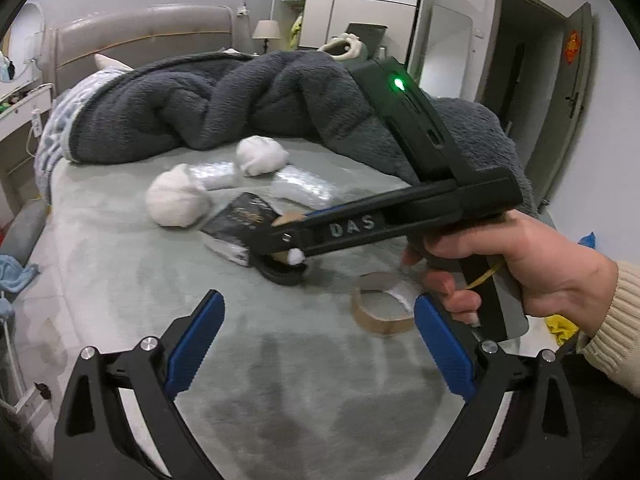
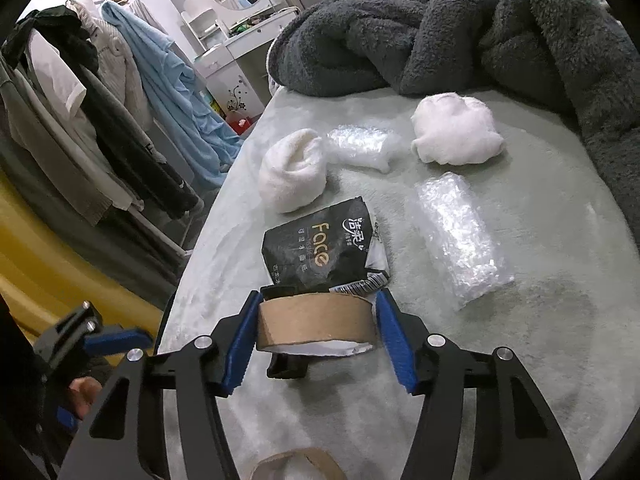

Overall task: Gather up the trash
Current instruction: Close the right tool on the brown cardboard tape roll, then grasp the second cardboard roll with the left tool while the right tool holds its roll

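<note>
My right tool (image 2: 316,334) grips a cardboard tape core (image 2: 316,322) across its width, lifted just above the bed (image 2: 520,360) so it can be carried off. My left tool (image 1: 320,344) hangs wide and empty, ready for the second core (image 1: 382,308) lying just beyond its right finger. The black wrapper (image 2: 324,248), bubble wrap (image 2: 460,240) and white wads (image 2: 292,172) lie farther off.
</note>
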The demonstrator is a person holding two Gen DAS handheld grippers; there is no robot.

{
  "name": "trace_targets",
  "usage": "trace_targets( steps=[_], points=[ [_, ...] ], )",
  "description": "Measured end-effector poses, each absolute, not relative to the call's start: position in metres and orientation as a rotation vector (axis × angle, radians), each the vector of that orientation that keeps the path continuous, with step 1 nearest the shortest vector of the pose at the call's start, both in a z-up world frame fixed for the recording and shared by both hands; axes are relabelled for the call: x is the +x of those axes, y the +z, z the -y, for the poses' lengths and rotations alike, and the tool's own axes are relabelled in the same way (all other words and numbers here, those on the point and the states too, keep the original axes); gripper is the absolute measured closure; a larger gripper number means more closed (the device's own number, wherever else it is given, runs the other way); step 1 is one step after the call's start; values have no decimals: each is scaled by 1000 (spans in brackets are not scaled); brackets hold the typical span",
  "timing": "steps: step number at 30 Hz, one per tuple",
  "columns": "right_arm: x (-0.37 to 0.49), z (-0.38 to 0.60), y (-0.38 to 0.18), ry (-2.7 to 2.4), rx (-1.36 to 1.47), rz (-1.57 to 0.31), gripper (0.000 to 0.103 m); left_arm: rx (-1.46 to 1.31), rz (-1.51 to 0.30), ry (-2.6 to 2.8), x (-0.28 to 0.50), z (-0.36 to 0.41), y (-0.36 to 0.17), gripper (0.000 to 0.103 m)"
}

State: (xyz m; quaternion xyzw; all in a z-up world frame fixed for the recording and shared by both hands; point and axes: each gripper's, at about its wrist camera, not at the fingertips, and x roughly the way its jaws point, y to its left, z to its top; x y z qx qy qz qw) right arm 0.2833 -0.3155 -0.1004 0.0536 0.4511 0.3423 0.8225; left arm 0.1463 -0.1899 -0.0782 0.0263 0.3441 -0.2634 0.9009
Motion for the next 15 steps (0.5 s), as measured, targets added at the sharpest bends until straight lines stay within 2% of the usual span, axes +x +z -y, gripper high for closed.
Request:
trace_targets(
  steps=[5,7,11,15],
  points=[
    [282,325,-100,725,148,-965,44,59,-724,-576,145,208,-82,6],
    [281,327,-101,725,145,-963,49,55,-728,-585,146,213,-82,6],
    [278,331,-99,734,152,-954,50,63,-735,-594,147,223,-86,7],
    [276,337,-96,738,174,-941,51,69,-753,-590,150,233,-92,15]
  ],
)
